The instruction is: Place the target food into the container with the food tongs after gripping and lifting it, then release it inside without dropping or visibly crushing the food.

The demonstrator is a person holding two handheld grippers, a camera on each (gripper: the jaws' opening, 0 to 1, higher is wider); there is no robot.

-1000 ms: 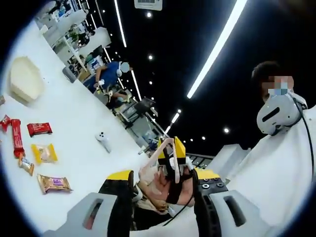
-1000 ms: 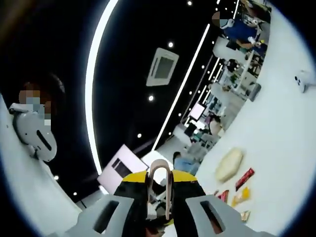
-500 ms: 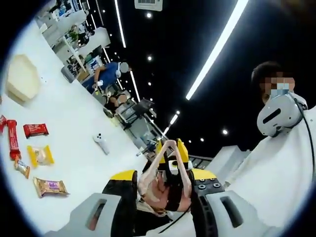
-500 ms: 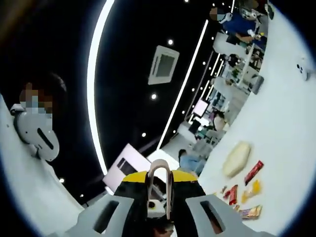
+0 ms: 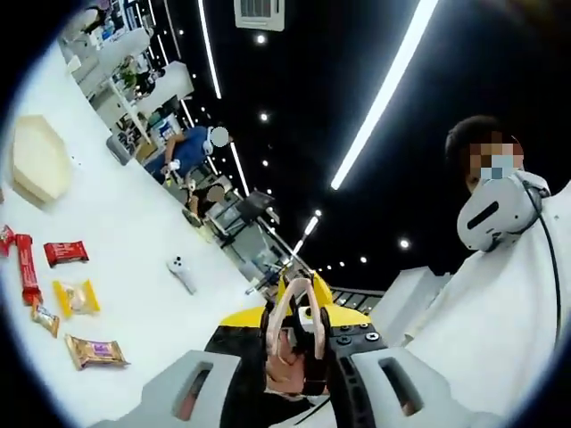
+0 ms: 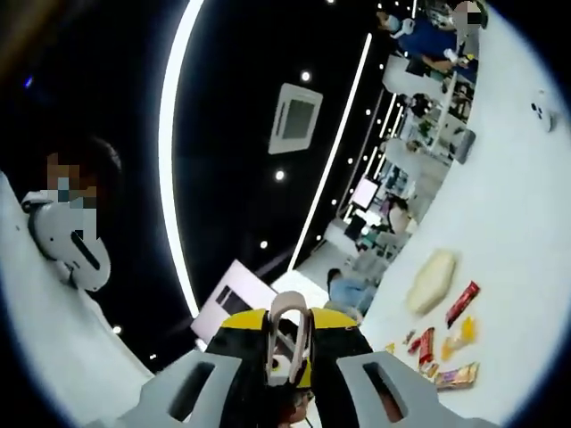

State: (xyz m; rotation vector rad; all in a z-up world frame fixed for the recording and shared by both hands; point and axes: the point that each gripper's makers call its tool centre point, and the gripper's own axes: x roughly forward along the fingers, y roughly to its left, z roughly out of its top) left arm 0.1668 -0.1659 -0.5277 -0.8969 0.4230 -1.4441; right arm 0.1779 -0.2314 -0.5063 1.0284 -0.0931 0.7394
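My left gripper (image 5: 297,346) points up toward the ceiling, shut on a pair of rose-coloured food tongs (image 5: 295,294) whose looped end rises between the jaws. My right gripper (image 6: 288,348) also points upward, shut on the looped end of metal tongs (image 6: 287,308). Wrapped snacks lie on the white table: a red packet (image 5: 68,252), a yellow packet (image 5: 77,297) and a brown-purple packet (image 5: 95,351). They also form a small cluster of snacks (image 6: 451,343). The beige container (image 5: 36,160) sits beyond them, and this container (image 6: 431,281) is far from both grippers.
A white controller (image 5: 181,273) lies on the white table (image 5: 134,223), beyond the snacks. A person in white wearing a headset (image 5: 491,209) stands close by, the same headset (image 6: 71,241) at the left. More people and furniture are at the far end.
The left jaws have closed in, squeezing the tongs from a wide spread to a narrow loop. Both views have shifted a little; the right gripper's hold looks unchanged.
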